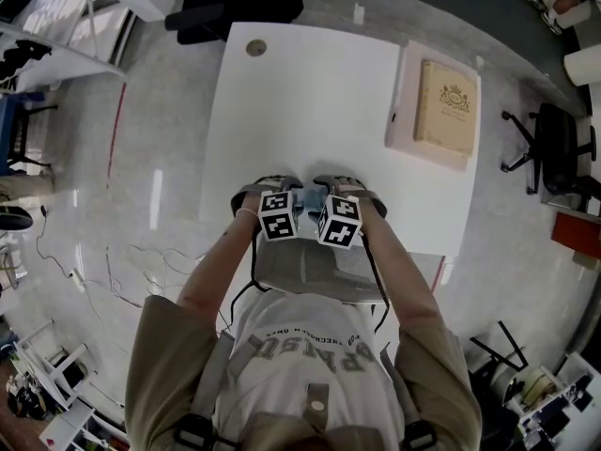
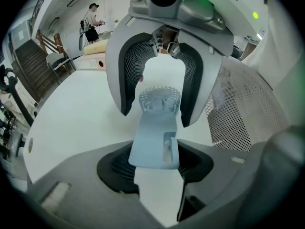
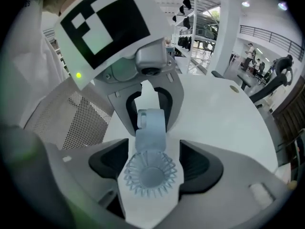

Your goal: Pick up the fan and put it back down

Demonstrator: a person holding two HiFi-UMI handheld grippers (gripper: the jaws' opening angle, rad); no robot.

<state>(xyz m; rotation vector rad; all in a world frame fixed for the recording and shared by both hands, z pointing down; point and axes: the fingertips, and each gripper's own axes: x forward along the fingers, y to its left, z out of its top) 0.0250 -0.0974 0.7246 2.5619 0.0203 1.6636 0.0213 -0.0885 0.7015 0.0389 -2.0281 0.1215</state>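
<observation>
A small light-blue hand fan (image 1: 308, 198) sits low at the near edge of the white table (image 1: 310, 92), between my two grippers. In the left gripper view its handle (image 2: 155, 142) fills the gap between the black pads of my left gripper (image 2: 157, 171), which is shut on it. The round grille head (image 3: 150, 168) lies between the pads of my right gripper (image 3: 151, 175), and its rim meets both of them. In the head view the left gripper (image 1: 282, 191) and right gripper (image 1: 336, 188) face each other. I cannot tell whether the fan rests on the table.
A tan book on a pink tray (image 1: 446, 106) lies at the table's far right. A round cable hole (image 1: 255, 48) is at the far left. A perforated grey chair seat (image 1: 319, 271) is under my arms. Black office chairs (image 1: 549, 148) stand around.
</observation>
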